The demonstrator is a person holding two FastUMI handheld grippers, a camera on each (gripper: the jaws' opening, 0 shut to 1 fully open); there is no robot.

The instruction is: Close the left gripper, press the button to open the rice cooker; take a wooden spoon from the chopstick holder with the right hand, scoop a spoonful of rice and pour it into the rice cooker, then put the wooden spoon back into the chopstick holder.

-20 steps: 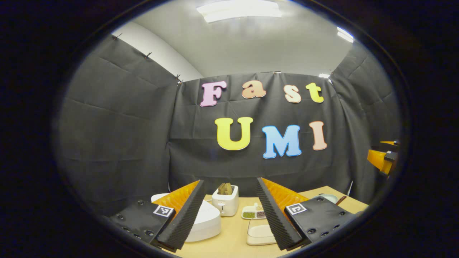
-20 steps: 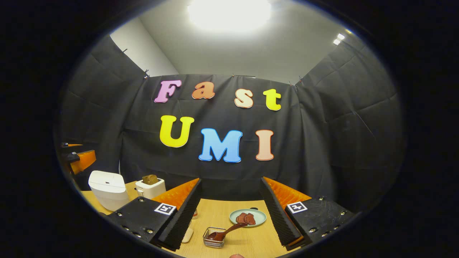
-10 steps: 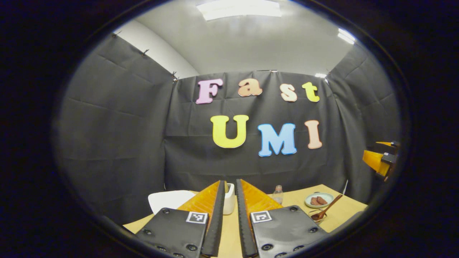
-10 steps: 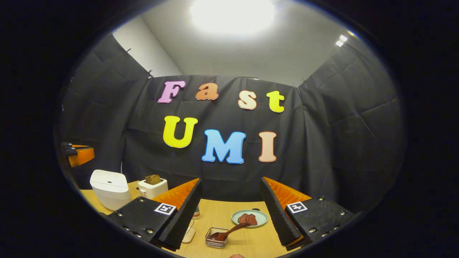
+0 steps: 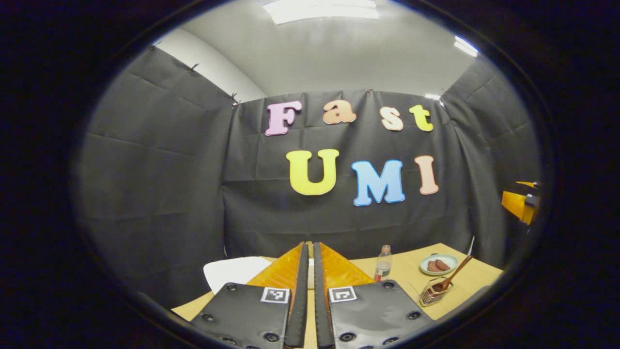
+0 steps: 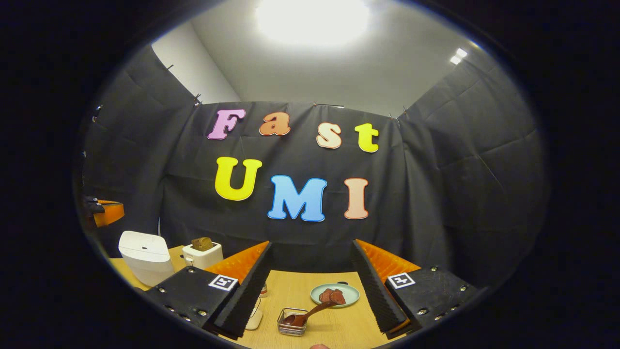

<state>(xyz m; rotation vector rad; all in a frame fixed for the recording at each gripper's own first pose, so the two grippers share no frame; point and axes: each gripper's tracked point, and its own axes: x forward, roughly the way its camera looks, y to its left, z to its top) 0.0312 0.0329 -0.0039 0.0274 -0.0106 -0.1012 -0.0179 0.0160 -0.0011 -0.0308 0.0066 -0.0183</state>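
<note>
The white rice cooker (image 6: pixel 145 257) stands closed at the table's left; in the left gripper view the rice cooker (image 5: pixel 235 272) lies just left of my fingers. A wooden spoon (image 6: pixel 310 311) leans in a small wire chopstick holder (image 6: pixel 290 324), with its handle pointing up to the right. My right gripper (image 6: pixel 312 247) hangs open above and short of the holder, with nothing between its fingers. My left gripper (image 5: pixel 310 248) is shut, its fingers pressed together on nothing, raised above the table. The spoon and holder (image 5: pixel 436 290) sit low at the right in the left gripper view.
A white toaster (image 6: pixel 202 254) with bread stands beside the cooker. A pale green plate (image 6: pixel 335 294) of meat slices lies behind the holder. A small bottle (image 5: pixel 382 264) stands mid-table, and a white dish (image 6: pixel 254 317) lies on the wooden table (image 6: pixel 300 291).
The left gripper's fingers have come together from wide open to shut, and its view has swung a little to the right. The right gripper has barely moved.
</note>
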